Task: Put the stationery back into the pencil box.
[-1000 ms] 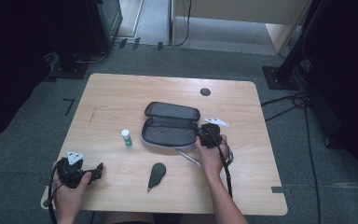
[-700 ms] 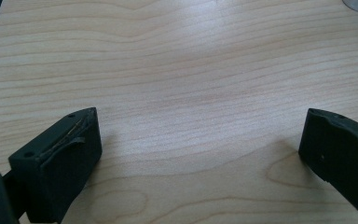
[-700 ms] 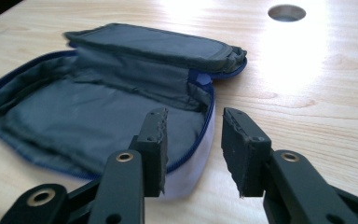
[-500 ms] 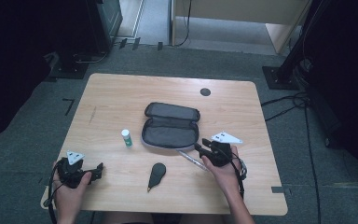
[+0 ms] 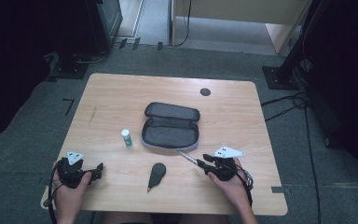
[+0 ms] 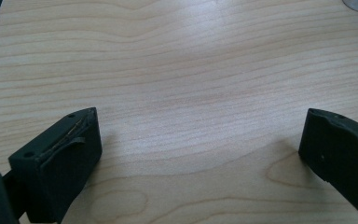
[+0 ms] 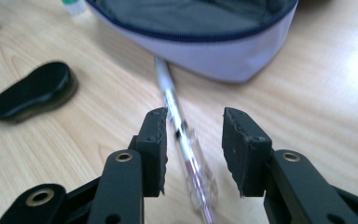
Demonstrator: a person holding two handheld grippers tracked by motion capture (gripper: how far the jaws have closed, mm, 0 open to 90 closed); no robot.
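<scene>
My right gripper (image 7: pixel 193 154) had its jaws apart around the pen (image 7: pixel 182 140), near the open pencil case (image 5: pixel 171 126). My left gripper (image 5: pixel 98 169) stood wide apart over the bare table (image 6: pixel 182 70).

A light wooden tabletop (image 5: pixel 121 98) with rounded corners is standing on grey carpet floor (image 5: pixel 42 107). A dark round cable port (image 5: pixel 205 92) is sitting near its far edge. Black equipment stands (image 5: pixel 74 42) are flanking it in shadow, cables (image 5: pixel 289 100) are trailing at the right, and pale wooden furniture (image 5: pixel 242 11) is showing behind.
</scene>
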